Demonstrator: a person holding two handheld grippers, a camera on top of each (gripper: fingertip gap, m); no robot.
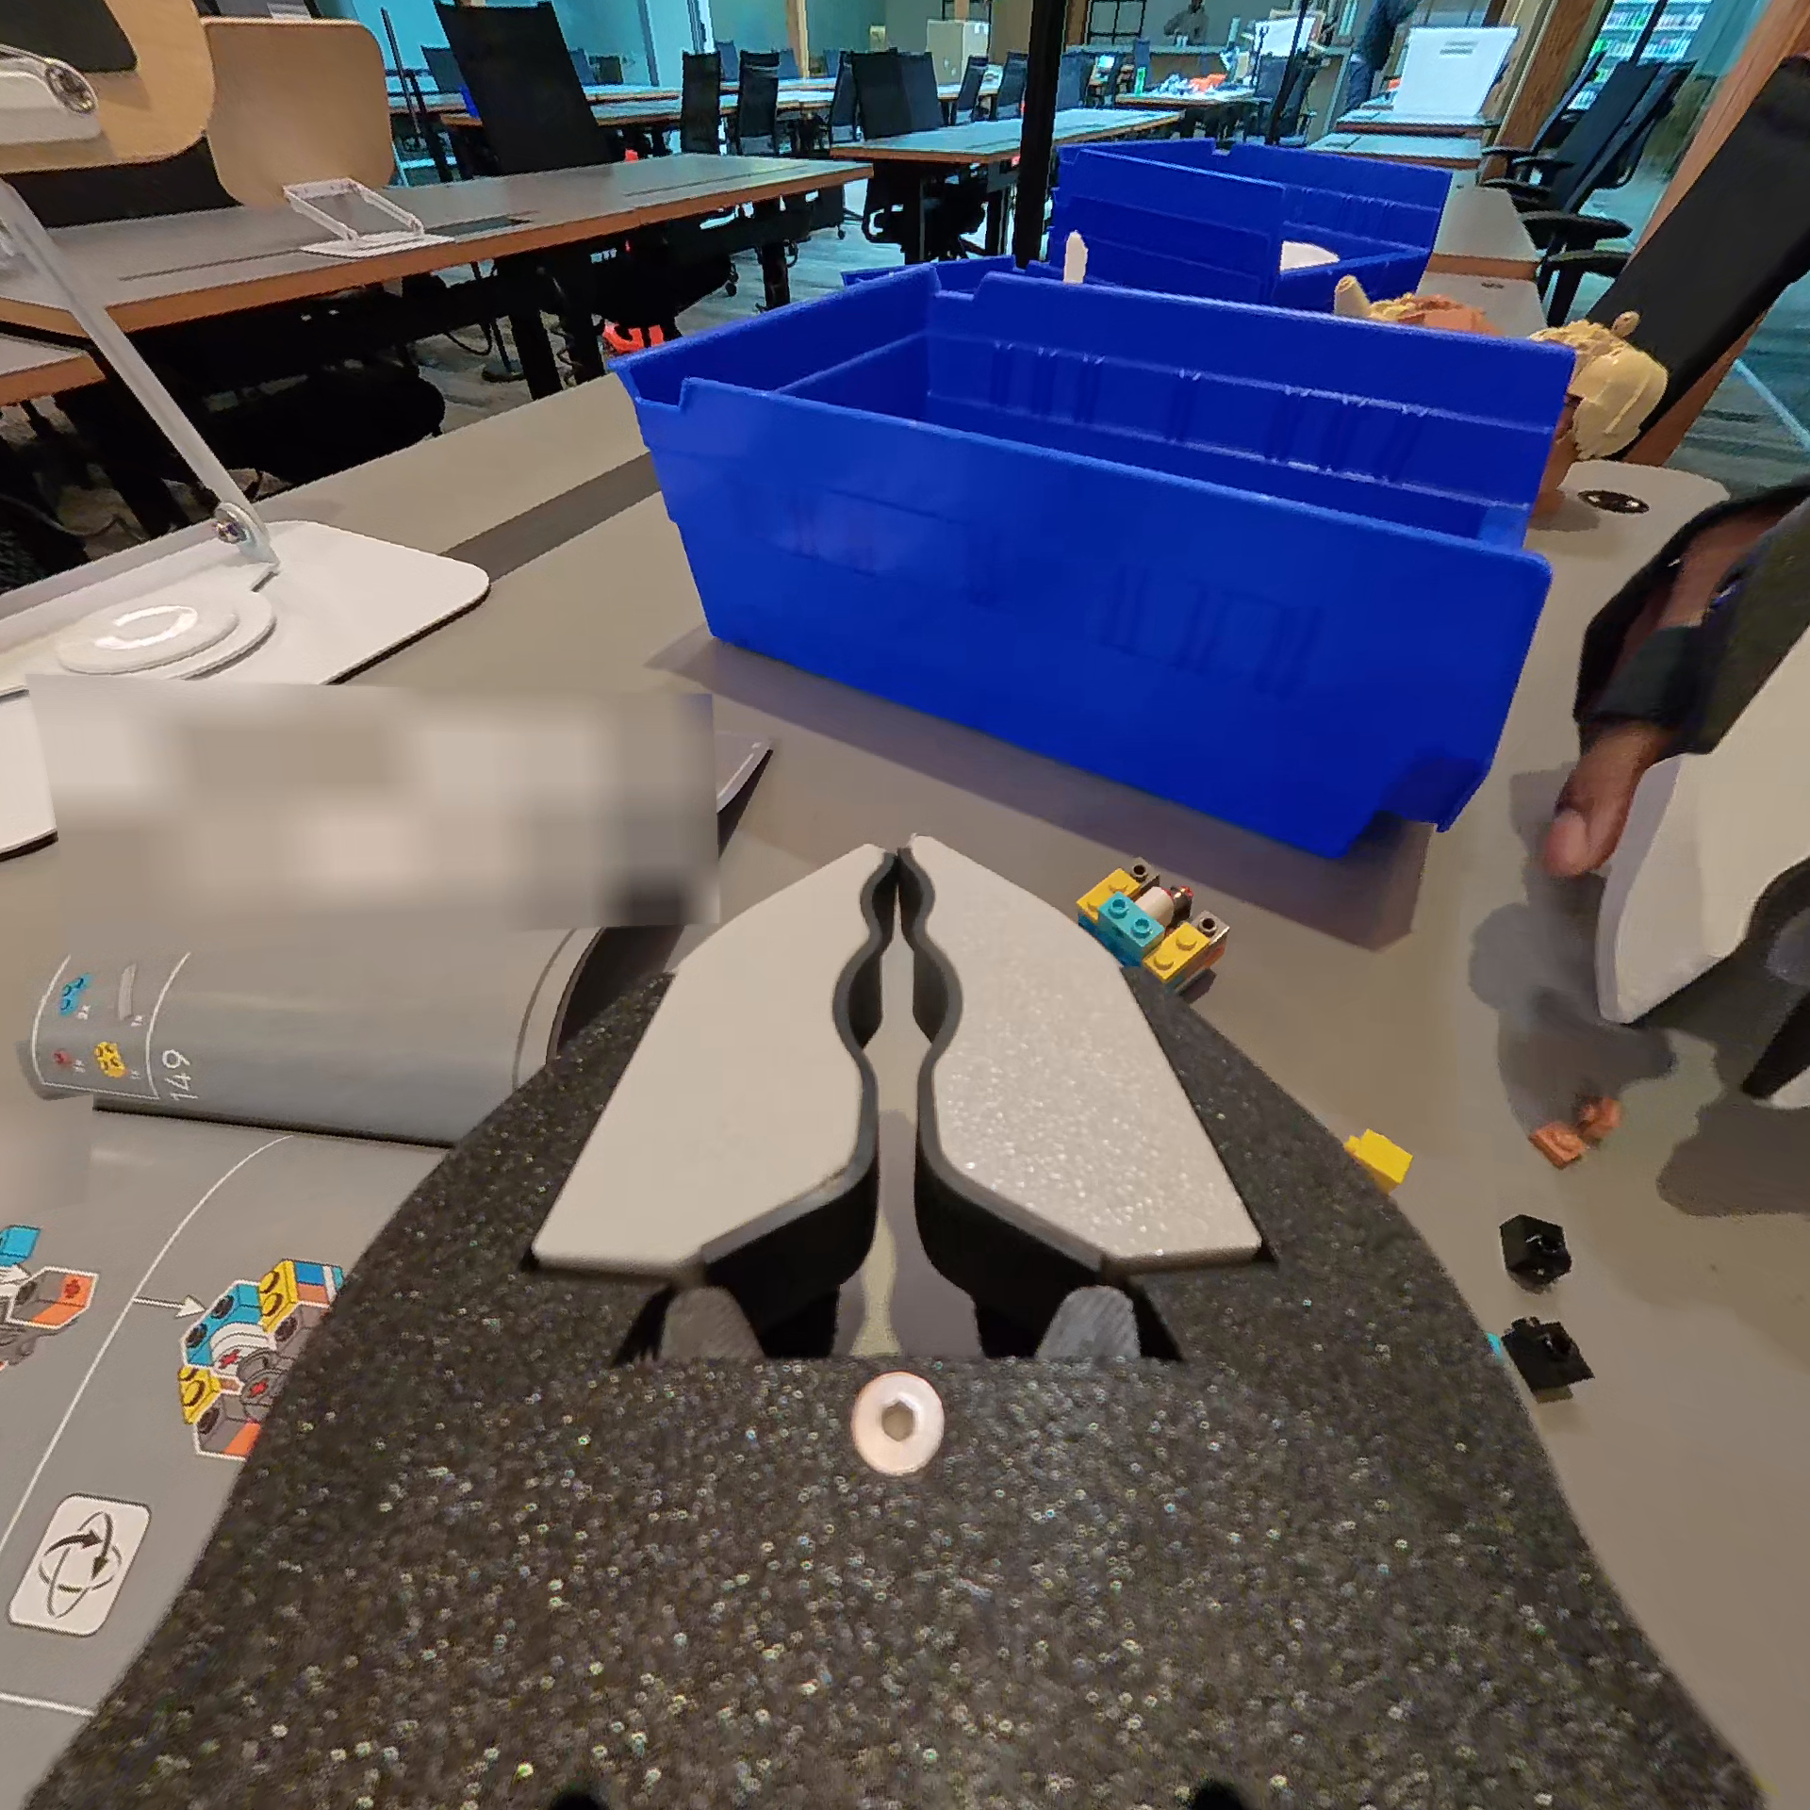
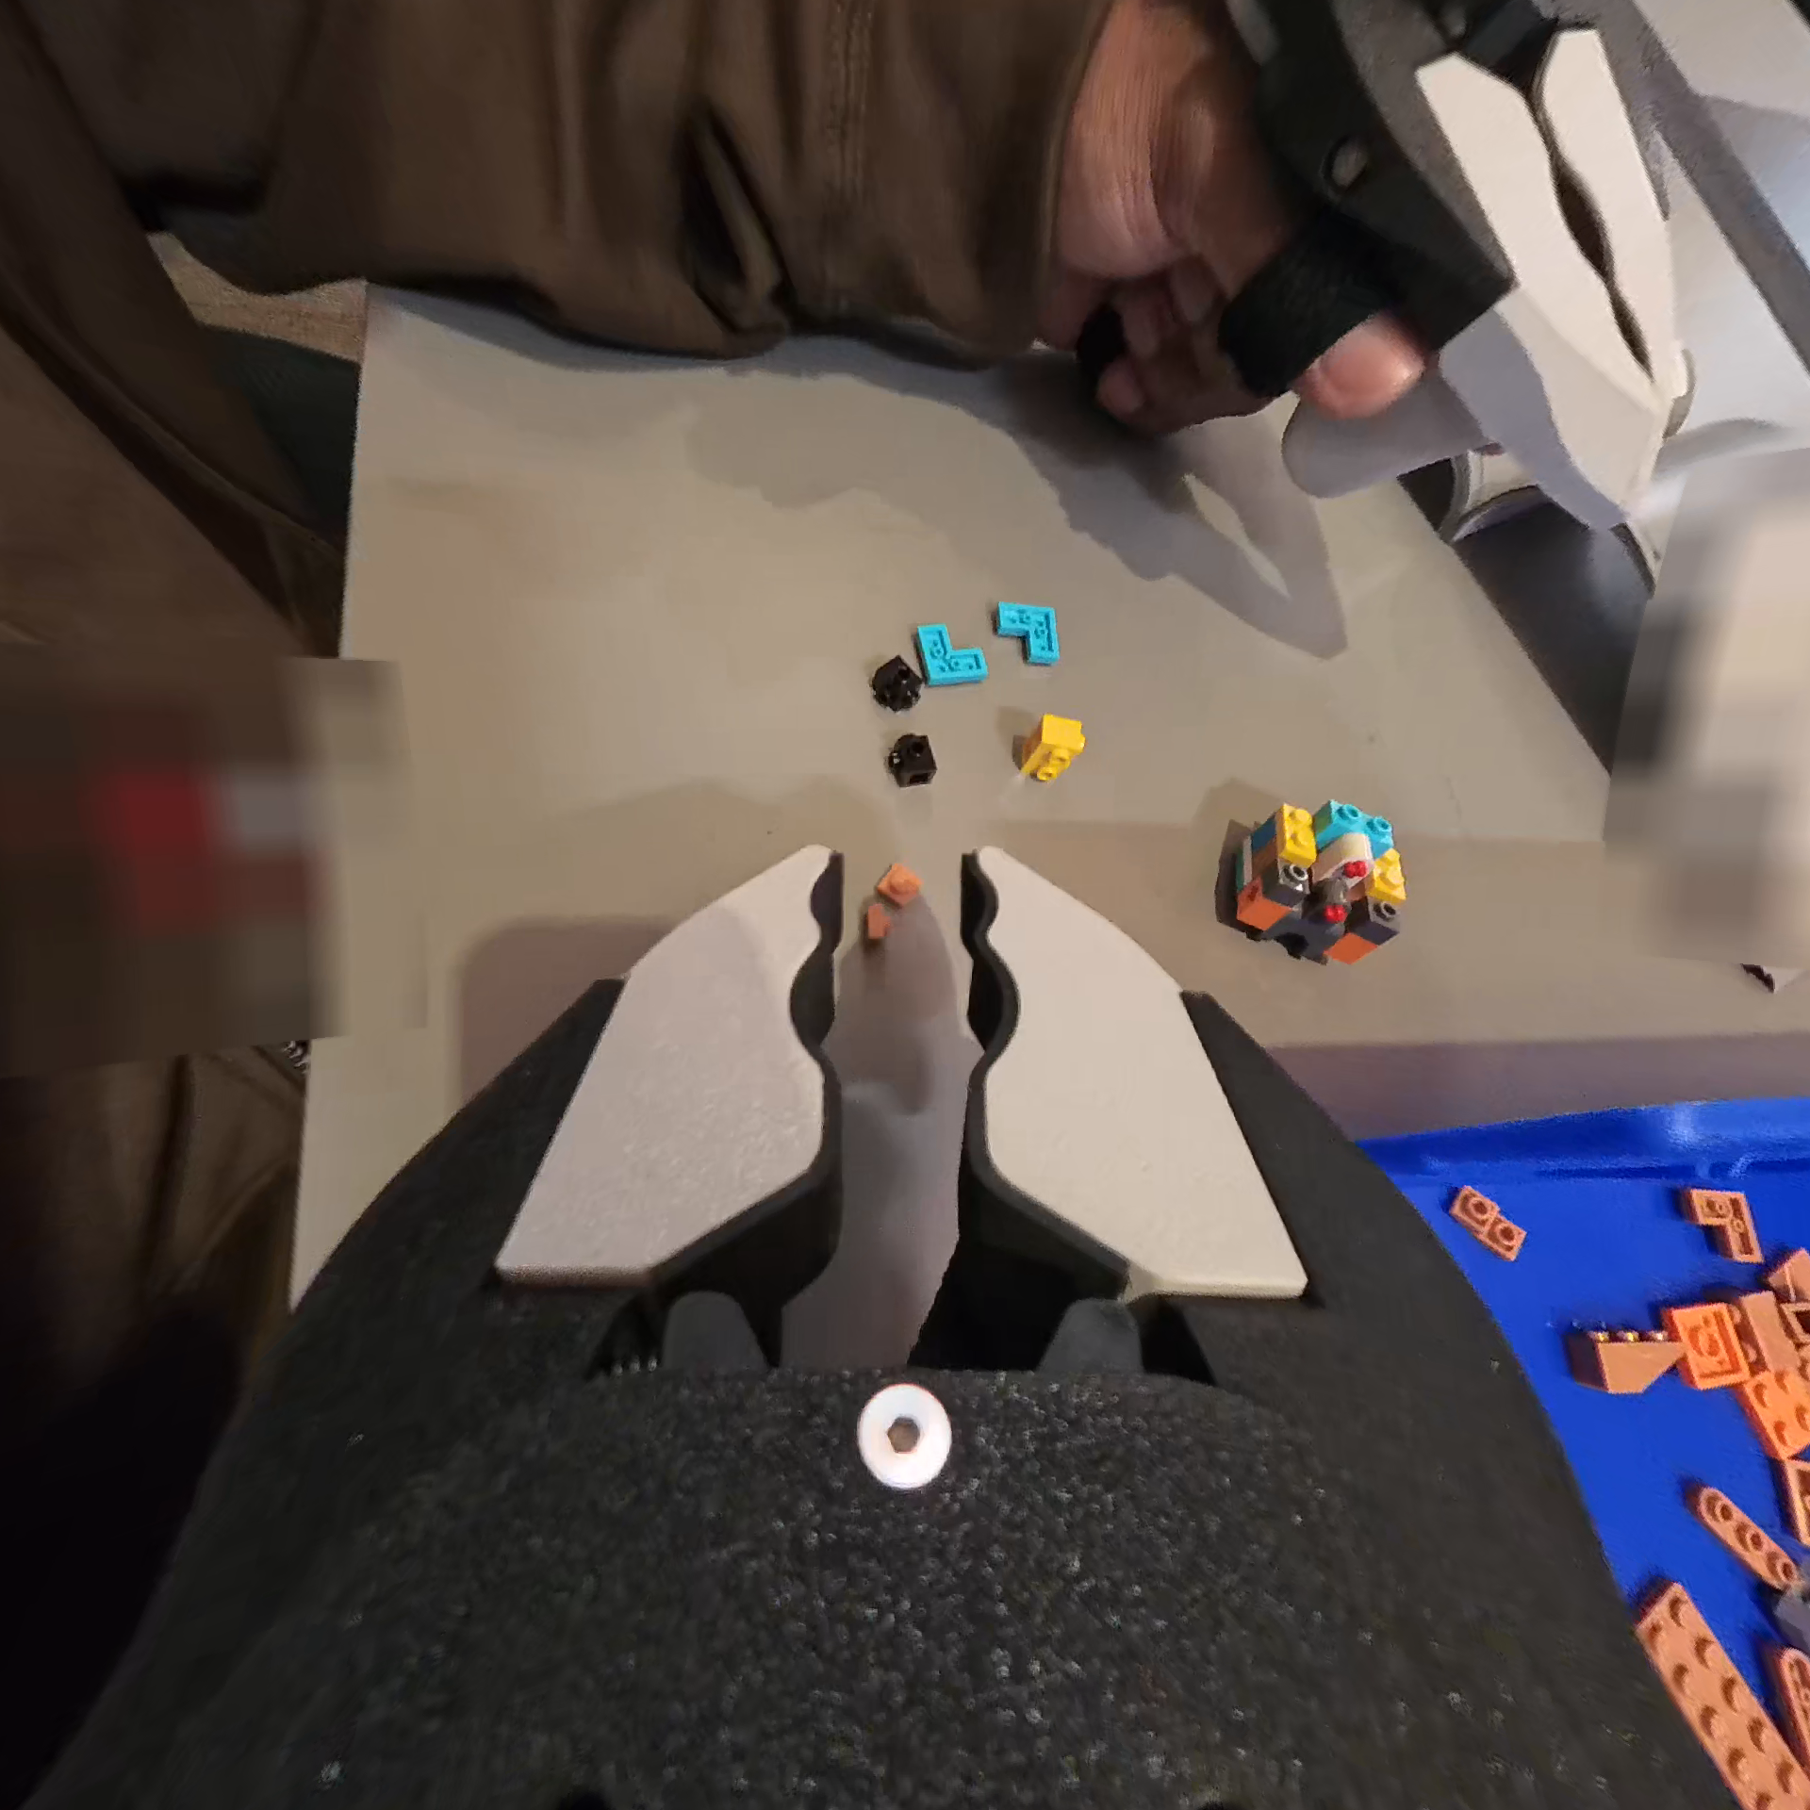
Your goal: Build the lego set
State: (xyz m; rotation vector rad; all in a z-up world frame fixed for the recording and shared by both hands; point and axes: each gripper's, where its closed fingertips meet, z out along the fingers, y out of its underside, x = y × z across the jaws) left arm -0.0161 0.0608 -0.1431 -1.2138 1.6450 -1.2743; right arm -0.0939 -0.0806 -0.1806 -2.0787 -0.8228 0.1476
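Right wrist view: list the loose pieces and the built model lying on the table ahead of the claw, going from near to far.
Two small orange pieces → built model → yellow brick → nearer black piece → farther black piece → two teal L-shaped plates.

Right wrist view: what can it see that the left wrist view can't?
Only the right view shows two teal L-plates, orange bricks in the bin, and the open right gripper over two small orange pieces. Only the left view shows the instruction booklet, a lamp base and the shut left gripper. Both show the small model, yellow brick, two black bricks and blue bin.
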